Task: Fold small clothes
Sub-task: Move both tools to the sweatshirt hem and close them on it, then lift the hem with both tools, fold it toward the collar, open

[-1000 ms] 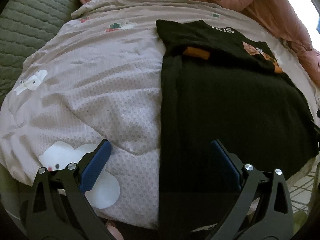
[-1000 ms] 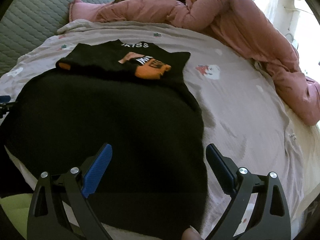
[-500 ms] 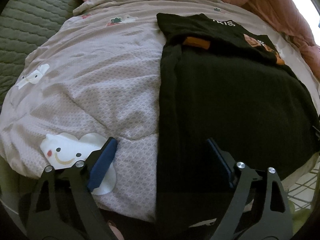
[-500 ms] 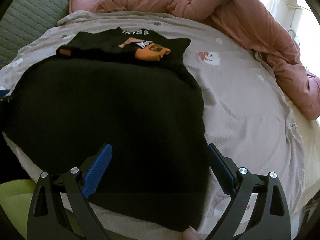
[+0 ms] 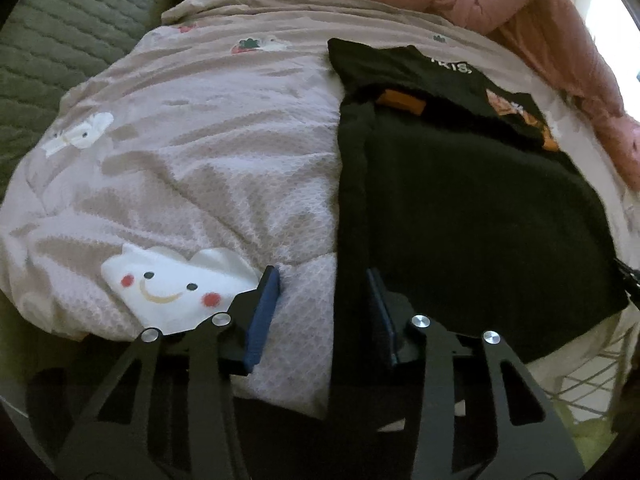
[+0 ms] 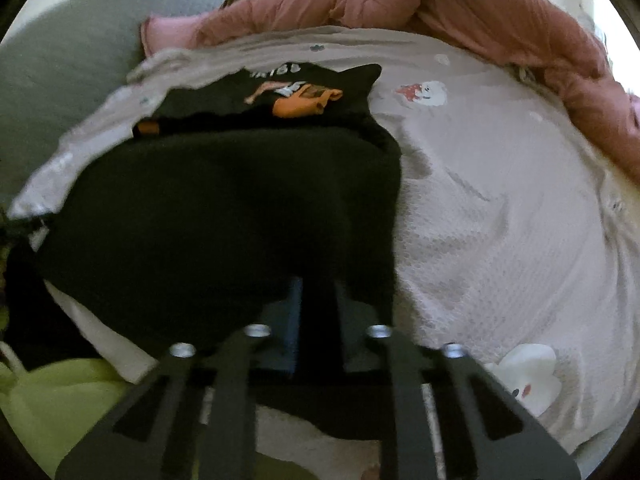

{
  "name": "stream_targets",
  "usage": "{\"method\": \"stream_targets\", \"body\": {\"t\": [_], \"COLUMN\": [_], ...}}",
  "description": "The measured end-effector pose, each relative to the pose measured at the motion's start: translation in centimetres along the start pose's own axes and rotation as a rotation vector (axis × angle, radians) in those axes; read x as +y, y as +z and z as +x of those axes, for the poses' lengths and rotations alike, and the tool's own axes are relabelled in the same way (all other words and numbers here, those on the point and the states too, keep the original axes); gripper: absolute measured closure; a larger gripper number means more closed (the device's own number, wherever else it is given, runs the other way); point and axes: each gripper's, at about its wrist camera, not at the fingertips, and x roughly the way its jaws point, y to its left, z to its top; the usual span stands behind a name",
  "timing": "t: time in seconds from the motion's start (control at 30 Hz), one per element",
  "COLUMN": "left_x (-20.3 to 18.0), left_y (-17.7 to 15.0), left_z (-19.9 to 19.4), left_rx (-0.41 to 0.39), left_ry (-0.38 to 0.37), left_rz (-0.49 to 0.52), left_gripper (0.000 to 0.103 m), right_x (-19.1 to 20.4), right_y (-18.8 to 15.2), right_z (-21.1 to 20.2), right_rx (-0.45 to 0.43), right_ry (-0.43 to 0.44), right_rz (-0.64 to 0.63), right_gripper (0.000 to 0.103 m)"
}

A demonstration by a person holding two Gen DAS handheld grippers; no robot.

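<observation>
In the left wrist view, a black garment (image 5: 472, 216) is seen spread flat on a beige quilt (image 5: 208, 152), with its left edge folded into a narrow band. At its far end a print with white letters and an orange figure is shown, and a small orange label lies near the collar. The left gripper (image 5: 322, 280) is placed at the near left corner of the garment. Its jaws have just been closing, and a gap is kept between the blue pads; the edge of the garment and a strip of quilt are found between them. Whether the pads already press on the cloth cannot be told. A white smiling patch (image 5: 172, 288) is sewn on the quilt just beside the left finger. A pink duvet (image 5: 500, 4) is heaped behind, and a green padded surface (image 5: 68, 40) is seen at the left.

In the right wrist view, which is blurred, the right gripper (image 6: 318, 296) is clenched on the near edge of the same garment (image 6: 224, 208), close to its right corner. Dark cloth is pinched between the two pads. A yellow-green cloth (image 6: 60, 400) lies below at the left.
</observation>
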Motion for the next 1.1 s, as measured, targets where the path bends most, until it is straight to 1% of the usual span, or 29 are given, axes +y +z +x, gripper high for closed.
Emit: {"method": "stream_targets", "body": {"t": [0.1, 0.13, 0.23, 0.27, 0.37, 0.43, 0.67, 0.8, 0.97, 1.1], "left_x": [0.1, 0.1, 0.0, -0.1, -0.5, -0.7, -1.3, -1.5, -1.6, -1.6], "left_y": [-0.2, -0.3, -0.5, -0.6, -0.9, -1.1, -2.2, -2.6, -2.5, -2.6], "left_z": [-0.2, -0.3, -0.1, -0.1, -0.3, -0.7, -1.4, -1.1, -0.6, 0.4], "left_rx": [0.007, 0.009, 0.024, 0.028, 0.033, 0.034, 0.048, 0.065, 0.079, 0.09], "left_ry": [-0.011, -0.014, -0.018, -0.021, -0.028, -0.047, -0.098, -0.102, -0.105, -0.097], "left_rz": [0.001, 0.0, 0.009, 0.013, 0.024, 0.027, 0.041, 0.046, 0.054, 0.051], "left_gripper": [0.067, 0.067, 0.067, 0.067, 0.066, 0.066, 0.066, 0.065, 0.059, 0.059], "right_x": [-0.8, -0.9, -1.1, -1.1, -0.9, -1.0, -0.9, -0.5, -0.6, -0.7], "right_y": [0.0, -0.1, -0.3, -0.3, -0.3, -0.4, -0.4, -0.4, -0.6, -0.7], "right_z": [-0.1, -0.1, 0.2, 0.3, 0.4, 0.4, 0.2, -0.1, 0.0, 0.3], "right_rx": [0.002, 0.008, 0.025, 0.029, 0.034, 0.036, 0.038, 0.041, 0.051, 0.053], "right_ry": [0.053, 0.066, 0.08, 0.087, 0.095, 0.098, 0.088, 0.088, 0.095, 0.099], "right_rz": [0.042, 0.048, 0.063, 0.063, 0.059, 0.058, 0.053, 0.036, 0.035, 0.033], "right_gripper": [0.092, 0.09, 0.087, 0.085, 0.08, 0.079, 0.078, 0.077, 0.076, 0.076]}}
